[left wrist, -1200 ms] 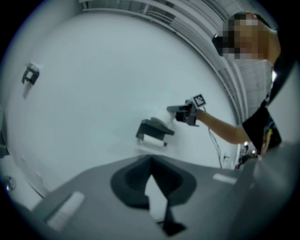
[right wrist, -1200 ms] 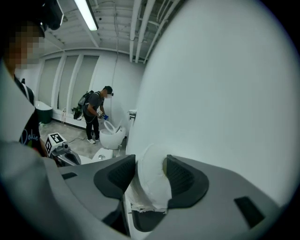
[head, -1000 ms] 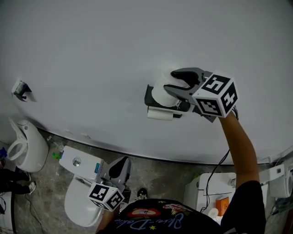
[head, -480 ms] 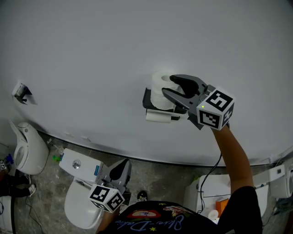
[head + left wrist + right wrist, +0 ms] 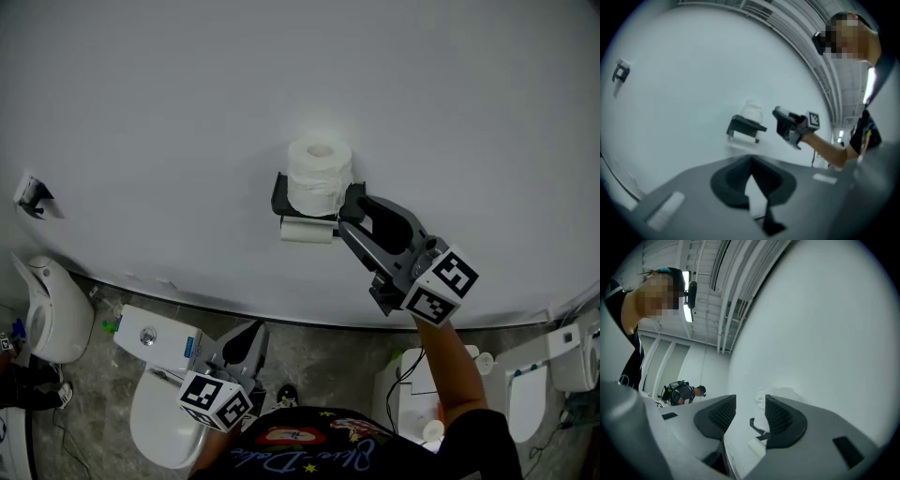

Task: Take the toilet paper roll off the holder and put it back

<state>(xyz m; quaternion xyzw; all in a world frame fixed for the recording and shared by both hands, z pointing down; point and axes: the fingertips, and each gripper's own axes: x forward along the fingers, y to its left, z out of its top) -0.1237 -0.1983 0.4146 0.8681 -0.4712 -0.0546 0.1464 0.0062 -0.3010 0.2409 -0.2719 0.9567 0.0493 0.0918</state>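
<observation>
A white toilet paper roll (image 5: 319, 176) stands upright on top of the black wall holder (image 5: 281, 199). A second roll (image 5: 307, 231) hangs under the holder. My right gripper (image 5: 349, 211) is open just right of the holder, with its jaws clear of the roll. In the right gripper view the roll (image 5: 761, 397) and a bit of the holder (image 5: 757, 425) show past the empty jaws (image 5: 745, 408). My left gripper (image 5: 246, 342) hangs low over the floor, shut and empty. The left gripper view looks up at the roll (image 5: 753, 110), the holder (image 5: 744, 125) and the right gripper (image 5: 777, 113).
The wall is plain white, with a small fixture (image 5: 28, 192) at far left. On the floor below stand a white toilet (image 5: 155, 412) with its cistern (image 5: 150, 336), another toilet (image 5: 42, 309) at left and more sanitary ware (image 5: 525, 394) at right. A person (image 5: 684, 391) stands far off.
My right gripper has drawn back down and to the right, off the roll, which stays on top of the holder. The left gripper has kept its place.
</observation>
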